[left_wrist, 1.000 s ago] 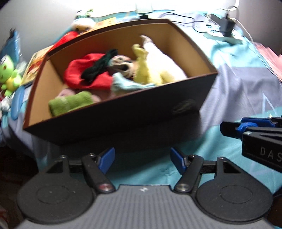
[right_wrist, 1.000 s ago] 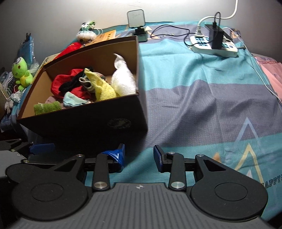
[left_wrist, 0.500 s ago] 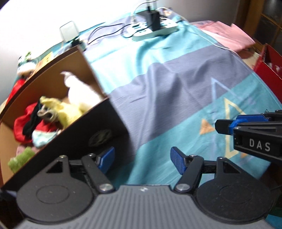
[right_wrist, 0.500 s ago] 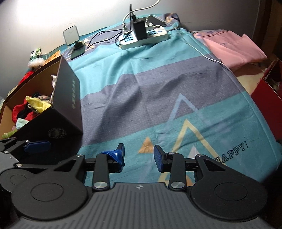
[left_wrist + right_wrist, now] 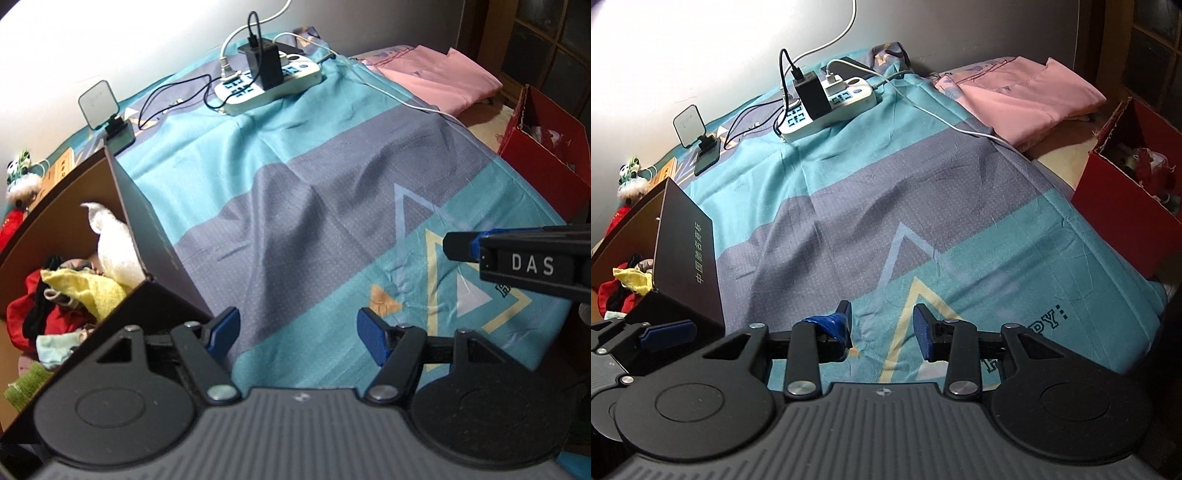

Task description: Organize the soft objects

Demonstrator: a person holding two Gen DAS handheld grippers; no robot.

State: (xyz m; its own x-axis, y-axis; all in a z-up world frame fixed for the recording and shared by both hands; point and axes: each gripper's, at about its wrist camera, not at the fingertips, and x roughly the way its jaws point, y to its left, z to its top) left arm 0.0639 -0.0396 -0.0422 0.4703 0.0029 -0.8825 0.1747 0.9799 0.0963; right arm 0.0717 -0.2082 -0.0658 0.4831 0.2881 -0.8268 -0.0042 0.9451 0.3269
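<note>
A dark cardboard box [image 5: 155, 240] sits at the left of the bed, holding soft things: a white plush [image 5: 114, 247], a yellow cloth [image 5: 92, 291], red fabric [image 5: 55, 317] and a green piece [image 5: 22, 387]. The box also shows in the right wrist view [image 5: 687, 251]. My left gripper [image 5: 297, 334] is open and empty, low over the bedsheet just right of the box. My right gripper [image 5: 882, 328] is open and empty over the sheet's triangle print; it shows from the side in the left wrist view [image 5: 517, 258].
A teal and grey bedsheet [image 5: 886, 206] covers the bed. A power strip with chargers and cables [image 5: 827, 99] and a small stand-up device [image 5: 690, 125] lie at the back. Folded pink cloth [image 5: 1023, 96] and a red box [image 5: 1126, 199] are at the right.
Both views have swung right, away from the box and toward the middle and right of the bed. Both grippers stay open and empty.
</note>
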